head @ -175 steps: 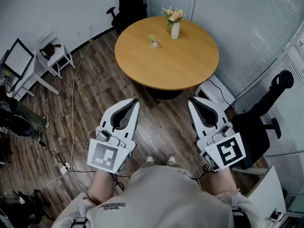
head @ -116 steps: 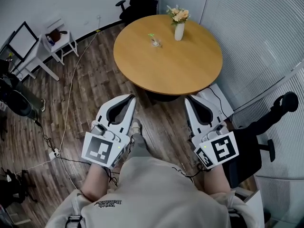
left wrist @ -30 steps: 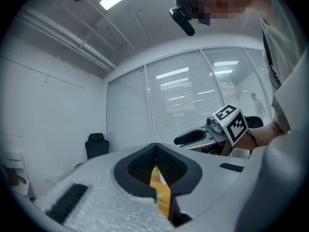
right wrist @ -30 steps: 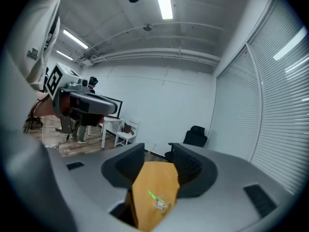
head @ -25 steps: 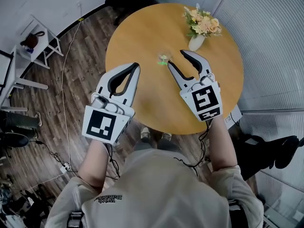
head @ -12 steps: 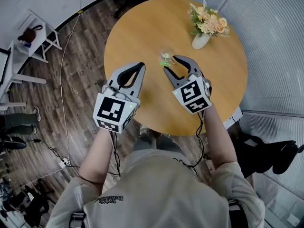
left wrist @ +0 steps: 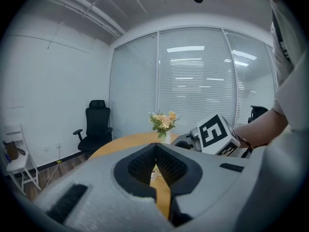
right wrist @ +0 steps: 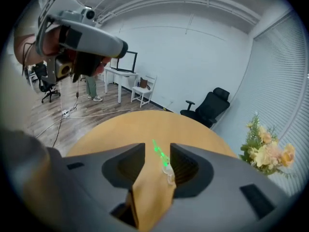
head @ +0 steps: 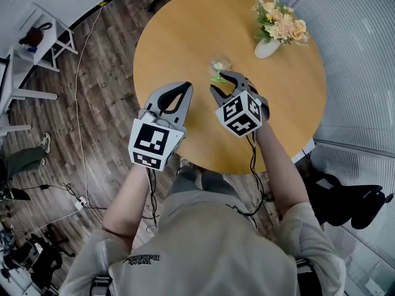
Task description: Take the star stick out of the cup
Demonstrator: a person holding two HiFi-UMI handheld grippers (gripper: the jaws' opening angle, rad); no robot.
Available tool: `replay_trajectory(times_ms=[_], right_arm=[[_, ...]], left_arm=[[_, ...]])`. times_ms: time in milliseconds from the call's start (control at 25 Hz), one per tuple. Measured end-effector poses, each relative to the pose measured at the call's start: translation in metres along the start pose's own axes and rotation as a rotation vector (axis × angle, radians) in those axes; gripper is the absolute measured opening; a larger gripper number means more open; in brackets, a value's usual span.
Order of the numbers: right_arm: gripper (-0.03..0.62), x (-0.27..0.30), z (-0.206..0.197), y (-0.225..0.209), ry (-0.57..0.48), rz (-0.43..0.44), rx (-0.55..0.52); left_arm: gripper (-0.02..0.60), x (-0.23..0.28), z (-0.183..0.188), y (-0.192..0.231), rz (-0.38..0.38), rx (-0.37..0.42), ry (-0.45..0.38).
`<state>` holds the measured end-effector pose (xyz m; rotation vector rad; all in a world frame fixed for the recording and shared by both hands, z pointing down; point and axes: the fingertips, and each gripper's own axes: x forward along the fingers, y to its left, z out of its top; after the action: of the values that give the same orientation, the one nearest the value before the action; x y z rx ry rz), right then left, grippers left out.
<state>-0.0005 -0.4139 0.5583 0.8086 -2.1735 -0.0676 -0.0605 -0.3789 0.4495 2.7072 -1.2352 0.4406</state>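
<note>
Green star stick [right wrist: 159, 155] stands in the small glass cup [right wrist: 170, 173] just ahead of the right gripper [head: 223, 83], in line with its parted, empty jaws; gripping and lifting out remain, while the left gripper [left wrist: 155, 150] is clenched on nothing.

1. Head view comes in bright and even, with the light falling from above. The counter [head: 185, 36] shows a warm orange with no glare, and the shadows on it are faint and soft-edged.
2. Straight lines bow toward that view's edges, and the floor [head: 92, 103] planks curve away.
3. Left gripper view is a full fisheye circle with black corners. The blinds [left wrist: 188, 91] carry bright horizontal streaks of reflected ceiling light.
4. Up close, the left tool [left wrist: 155, 146] goes soft and grey, out of focus.
5. Right gripper view has the same dark ring and cool white walls. The star stick [right wrist: 159, 156] is a vivid green, and the flowers [right wrist: 265, 149] smear at the rim.
</note>
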Motion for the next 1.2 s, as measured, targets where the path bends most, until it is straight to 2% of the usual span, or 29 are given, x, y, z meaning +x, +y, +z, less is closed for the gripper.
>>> replay_trajectory(times_ms=[120,280,560,720,920,1120,1200], right_arm=[[0.149,0.011,-0.011,-0.001,0.030,-0.010,0.007],[0.056,0.013,-0.012,-0.008,0.024,-0.079,0.039],[0.037,-0.004,0.003,-0.024,-0.029,-0.158,0.080],[0.037,-0.029,0.019,-0.033,-0.081,-0.199,0.120],[0.037,-0.074,0.042,-0.050,-0.136,-0.287,0.087],[0.037,-0.125,0.072,-0.057,-0.258,-0.307,0.181],[0.037,-0.151,0.086,-0.061,-0.305,-0.332,0.185]], left_arm=[[0.021,0.004,-0.006,-0.007,-0.021,-0.003,0.009],[0.021,0.001,-0.017,-0.008,-0.028,-0.015,0.028],[0.021,-0.006,-0.022,0.003,0.002,-0.020,0.032],[0.021,-0.012,-0.007,0.003,0.008,-0.022,-0.002],[0.021,-0.022,0.019,0.000,0.007,0.013,-0.056],[0.021,-0.035,0.051,0.001,0.017,0.032,-0.126],[0.021,-0.042,0.067,0.000,0.024,0.048,-0.158]])
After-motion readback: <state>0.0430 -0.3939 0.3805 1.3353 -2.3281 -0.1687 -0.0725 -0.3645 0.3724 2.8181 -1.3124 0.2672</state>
